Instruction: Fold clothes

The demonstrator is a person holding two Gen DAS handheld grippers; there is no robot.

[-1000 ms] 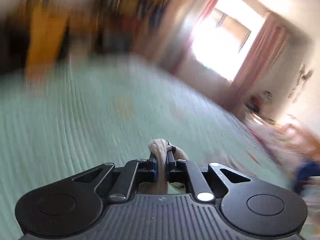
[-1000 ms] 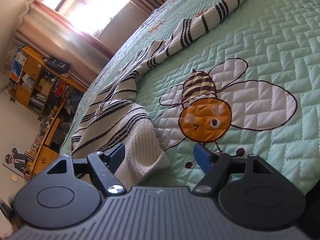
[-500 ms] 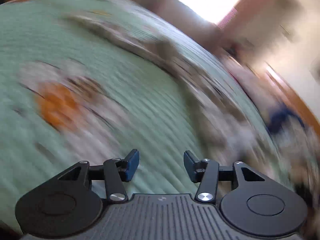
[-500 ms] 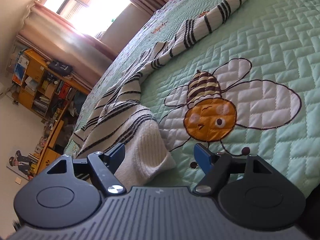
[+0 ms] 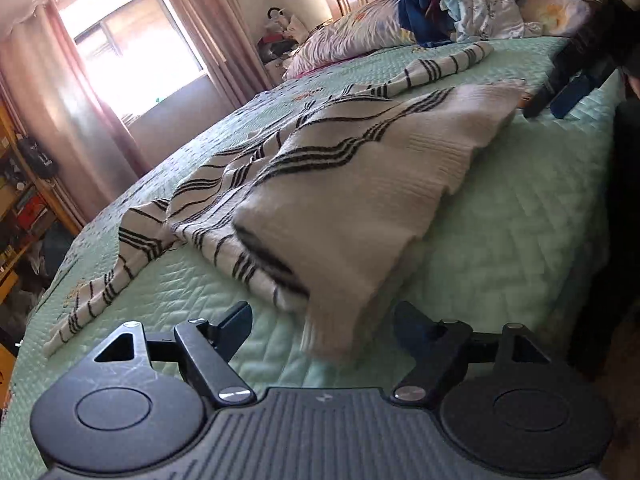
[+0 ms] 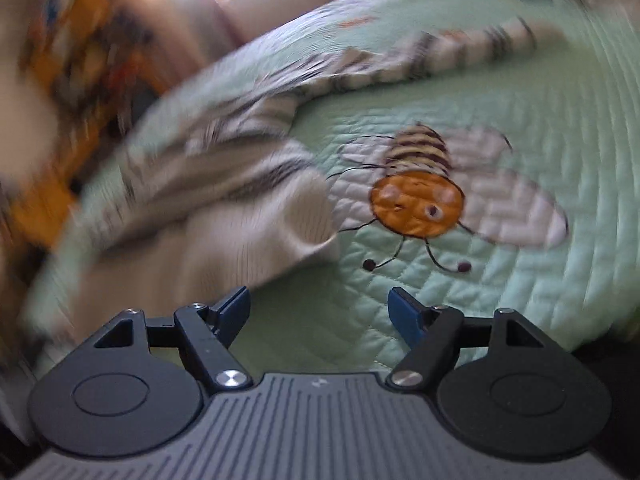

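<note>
A cream sweater [image 5: 352, 184] with black wavy stripes lies spread on the green quilt [image 5: 520, 232], one sleeve [image 5: 444, 66] stretched toward the pillows. My left gripper [image 5: 322, 316] is low at its near end, its jaws opening; the folded hem corner lies between the fingers, pads apart from it. My right gripper [image 6: 318, 304] stands open over bare quilt, with the sweater [image 6: 240, 208] just ahead to its left and nothing between its fingers. In the left wrist view the right gripper's blue pad [image 5: 568, 96] shows at the sweater's far corner.
A bee figure [image 6: 416, 204] is stitched on the quilt ahead of the right gripper. Pillows and a heap of clothes [image 5: 480, 8] sit at the head of the bed. A window with pink curtains [image 5: 132, 52] and shelves [image 5: 20, 200] lie beyond. The bed edge [image 5: 608, 200] drops off at right.
The left gripper, earlier shut on a cream bit of cloth, has opened and swung down to the sweater's near end. The right view has rolled; the sweater corner no longer lies between its fingers.
</note>
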